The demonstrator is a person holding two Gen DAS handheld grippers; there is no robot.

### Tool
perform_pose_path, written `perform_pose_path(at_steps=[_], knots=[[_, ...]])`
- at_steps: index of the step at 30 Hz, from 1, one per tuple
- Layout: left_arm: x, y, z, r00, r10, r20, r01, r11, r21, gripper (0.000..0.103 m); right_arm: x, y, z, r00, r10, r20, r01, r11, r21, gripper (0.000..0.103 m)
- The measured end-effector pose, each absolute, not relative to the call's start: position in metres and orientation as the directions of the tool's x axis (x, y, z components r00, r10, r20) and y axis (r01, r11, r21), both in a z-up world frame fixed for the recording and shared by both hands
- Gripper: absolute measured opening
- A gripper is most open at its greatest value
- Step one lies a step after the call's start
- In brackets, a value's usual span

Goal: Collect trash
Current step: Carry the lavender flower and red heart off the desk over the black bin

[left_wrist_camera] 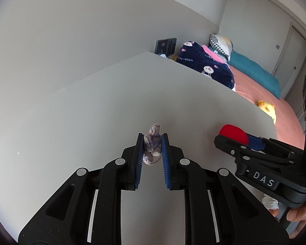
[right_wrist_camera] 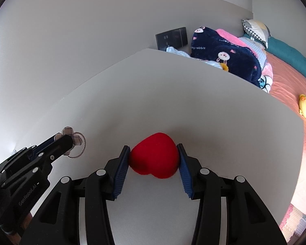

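The pick-up step is judged to be in hand: the left hand-held gripper (left_wrist_camera: 152, 146) is clenched on a small checked fabric knot (left_wrist_camera: 152, 149) with a cord loop, held at the grey worktop (left_wrist_camera: 91, 112); the right hand-held gripper (right_wrist_camera: 154, 159) is closed against both sides of a red heart-shaped plush piece (right_wrist_camera: 154, 161), which rests on or just above the same worktop, a little to the right of the knot. No bin, bag or other trash container is visible in either view, so nothing can be reported as deposited; the next move is judged to call for both items to be lifted clear while grip is maintained, and a receptacle to be located out of frame.
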State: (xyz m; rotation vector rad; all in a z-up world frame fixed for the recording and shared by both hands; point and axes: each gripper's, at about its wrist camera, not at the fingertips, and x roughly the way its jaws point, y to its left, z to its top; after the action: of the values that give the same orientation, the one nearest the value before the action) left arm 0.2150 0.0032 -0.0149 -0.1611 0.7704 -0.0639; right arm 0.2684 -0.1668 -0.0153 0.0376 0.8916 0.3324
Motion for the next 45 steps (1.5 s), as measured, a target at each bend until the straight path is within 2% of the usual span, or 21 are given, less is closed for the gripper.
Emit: perform_pose_path(at_steps=[28,45], knots=[[0.127,-0.073,0.034,0.729,-0.169,-0.664,0.115,0.985,-0.125,0.017,0.153,-0.252,0.051,0.680,0.277,-0.679,-0.207,0.961,0.185,0.048],[0.083,-0.117,0.037,0.715,-0.223,-0.663,0.205,0.973,-0.105,0.017,0.086,-0.294,0.058,0.717,0.234,-0.656,-0.152,0.972,0.180,0.048]])
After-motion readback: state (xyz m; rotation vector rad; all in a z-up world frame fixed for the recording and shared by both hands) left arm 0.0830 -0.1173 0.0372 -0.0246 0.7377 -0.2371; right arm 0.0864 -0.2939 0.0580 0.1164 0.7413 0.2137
